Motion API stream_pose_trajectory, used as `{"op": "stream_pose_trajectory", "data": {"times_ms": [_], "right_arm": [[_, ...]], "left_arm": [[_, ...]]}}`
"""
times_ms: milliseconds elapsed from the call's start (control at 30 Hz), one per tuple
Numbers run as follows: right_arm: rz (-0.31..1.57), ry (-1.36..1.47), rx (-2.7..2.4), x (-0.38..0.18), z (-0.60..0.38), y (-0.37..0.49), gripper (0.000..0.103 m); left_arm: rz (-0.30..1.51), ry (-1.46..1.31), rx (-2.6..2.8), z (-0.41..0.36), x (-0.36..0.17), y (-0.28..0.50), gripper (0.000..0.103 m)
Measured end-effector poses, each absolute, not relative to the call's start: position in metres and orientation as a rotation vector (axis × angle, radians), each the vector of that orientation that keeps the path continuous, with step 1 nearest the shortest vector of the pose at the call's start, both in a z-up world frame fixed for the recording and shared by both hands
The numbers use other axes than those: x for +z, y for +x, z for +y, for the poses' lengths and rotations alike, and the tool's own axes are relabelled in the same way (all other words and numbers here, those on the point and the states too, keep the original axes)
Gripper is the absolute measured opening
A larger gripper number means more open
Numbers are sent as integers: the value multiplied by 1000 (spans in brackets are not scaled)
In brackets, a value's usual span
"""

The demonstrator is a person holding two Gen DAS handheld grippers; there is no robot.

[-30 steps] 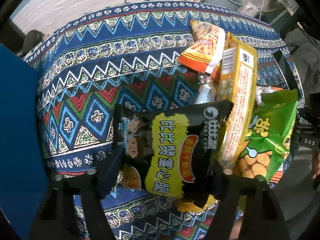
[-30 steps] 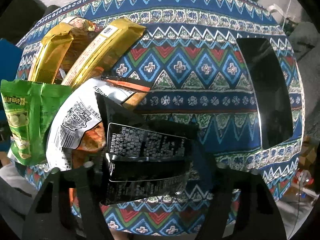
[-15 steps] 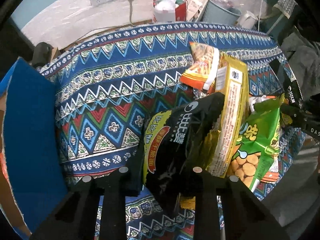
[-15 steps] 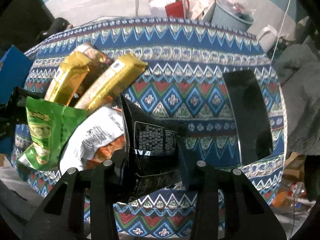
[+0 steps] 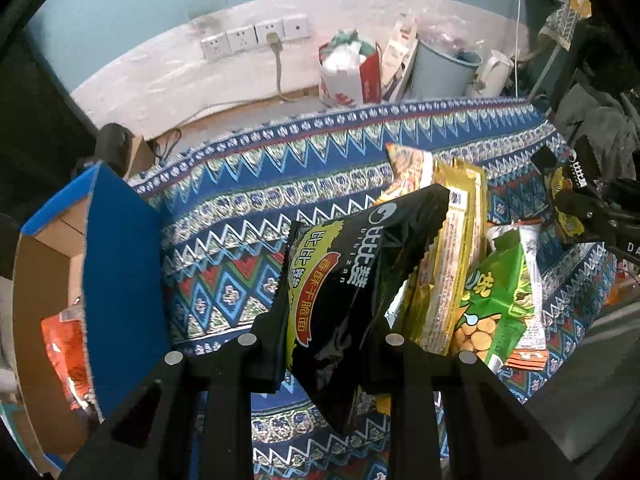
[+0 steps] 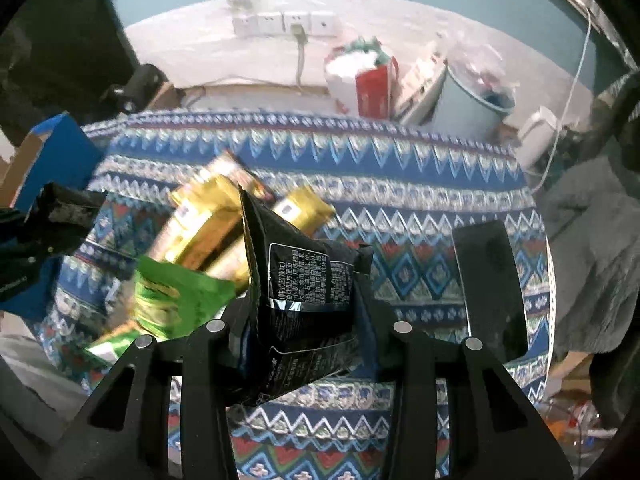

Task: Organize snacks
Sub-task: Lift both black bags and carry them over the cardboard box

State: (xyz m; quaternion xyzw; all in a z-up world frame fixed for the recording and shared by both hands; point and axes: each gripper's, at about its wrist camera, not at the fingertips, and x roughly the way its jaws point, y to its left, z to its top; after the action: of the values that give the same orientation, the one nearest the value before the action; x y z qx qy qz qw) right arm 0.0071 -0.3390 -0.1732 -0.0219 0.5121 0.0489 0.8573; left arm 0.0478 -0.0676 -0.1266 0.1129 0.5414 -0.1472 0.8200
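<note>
1. Since a second ago both black noodle packets have risen off the patterned bench [image 5: 248,200]; more of the wall and the blue box [image 5: 120,264] now shows.
2. The left packet [image 5: 344,292] stands tilted, long axis near upright, top edge leaning right. The right packet [image 6: 304,308] stands upright, printed back facing the camera.
3. The left tool [image 5: 320,340] is clenched on its packet; the right tool [image 6: 308,326] likewise grips its own, above the snack pile [image 5: 492,292].

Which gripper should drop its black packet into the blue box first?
Left. The blue box sits right beside the left gripper and its black noodle packet; from the right gripper it lies far off.
</note>
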Motion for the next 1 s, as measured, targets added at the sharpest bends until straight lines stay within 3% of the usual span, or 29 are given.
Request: {"op": "stream_pose_trajectory", "data": {"times_ms": [1000], "right_arm": [[818,-123,370,-84,-212,14,39]], "left_arm": [[958,193,-219,0,-60,34,26]]}}
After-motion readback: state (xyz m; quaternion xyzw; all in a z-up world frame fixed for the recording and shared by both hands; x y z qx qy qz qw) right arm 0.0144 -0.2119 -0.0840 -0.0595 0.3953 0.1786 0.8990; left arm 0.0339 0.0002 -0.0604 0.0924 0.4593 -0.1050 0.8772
